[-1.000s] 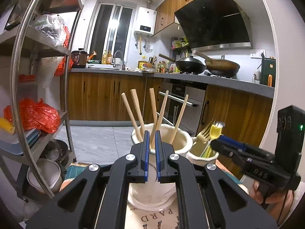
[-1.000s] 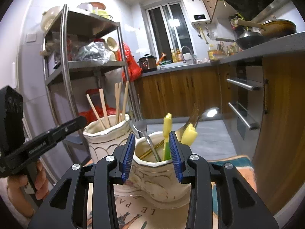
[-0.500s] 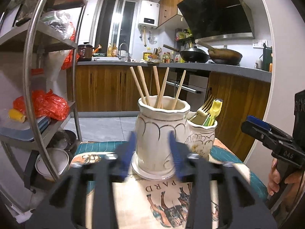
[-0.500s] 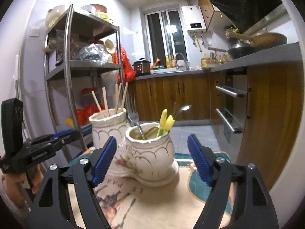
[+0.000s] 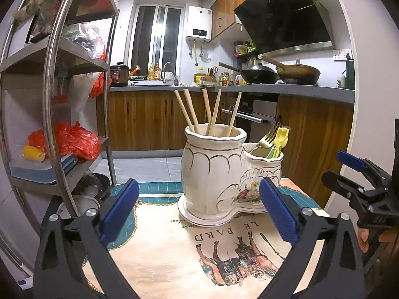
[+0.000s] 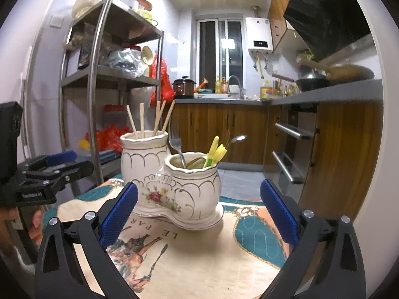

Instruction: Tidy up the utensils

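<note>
A white ceramic double holder point(image 5: 212, 174) point(image 6: 159, 174) with gold trim stands on a printed table mat point(image 5: 189, 256). Its tall pot holds several wooden chopsticks point(image 5: 212, 114) point(image 6: 157, 118). Its low pot holds a fork point(image 6: 175, 142), a spoon point(image 6: 237, 139) and yellow-green handled utensils point(image 5: 280, 139) point(image 6: 215, 150). My left gripper point(image 5: 198, 182) is opening wide, with nothing between its pads; the holder stands just beyond the tips. My right gripper point(image 6: 198, 184) is also opening, empty, facing the low pot. Each gripper also shows at the edge of the other's view.
A steel shelf rack point(image 5: 62, 99) point(image 6: 99, 94) with bags and boxes stands left of the table. Beyond are wooden cabinets, an oven point(image 5: 259, 114), and a counter with two woks point(image 5: 296, 73). A hand point(image 6: 35, 221) holds the left gripper's handle.
Both grippers drew back from the holder and opened wide. The left was shut over the tall pot; the right was partly open around the yellow handles in the low pot.
</note>
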The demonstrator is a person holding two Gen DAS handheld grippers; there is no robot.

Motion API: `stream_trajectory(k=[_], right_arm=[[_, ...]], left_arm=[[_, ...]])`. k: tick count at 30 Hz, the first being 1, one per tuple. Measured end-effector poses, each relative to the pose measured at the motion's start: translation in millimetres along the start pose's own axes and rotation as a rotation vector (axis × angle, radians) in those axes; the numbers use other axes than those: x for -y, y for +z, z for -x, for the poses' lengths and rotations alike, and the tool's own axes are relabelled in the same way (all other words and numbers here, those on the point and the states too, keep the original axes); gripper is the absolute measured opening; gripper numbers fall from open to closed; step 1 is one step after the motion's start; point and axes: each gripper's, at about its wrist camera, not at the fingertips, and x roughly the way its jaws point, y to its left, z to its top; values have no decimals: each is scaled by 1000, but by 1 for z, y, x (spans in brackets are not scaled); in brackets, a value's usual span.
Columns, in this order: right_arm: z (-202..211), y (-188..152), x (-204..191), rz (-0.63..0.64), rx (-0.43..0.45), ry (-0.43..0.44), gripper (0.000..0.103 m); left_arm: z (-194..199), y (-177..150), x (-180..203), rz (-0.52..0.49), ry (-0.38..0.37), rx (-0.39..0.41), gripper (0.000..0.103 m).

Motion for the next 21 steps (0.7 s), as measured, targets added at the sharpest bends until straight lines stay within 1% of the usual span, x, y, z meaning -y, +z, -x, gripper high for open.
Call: stream_trajectory(k=[4, 12, 21], right_arm=[[-4, -2, -1, 9, -14, 1, 98], [-13, -4, 4, -25, -65, -13, 98], [-14, -4, 3, -24, -68, -13, 98]], left_arm=[[0, -1, 0, -17, 25, 9, 97], [-5, -7, 1, -54, 62, 11, 97], [-6, -5, 1, -45, 63, 22, 97]])
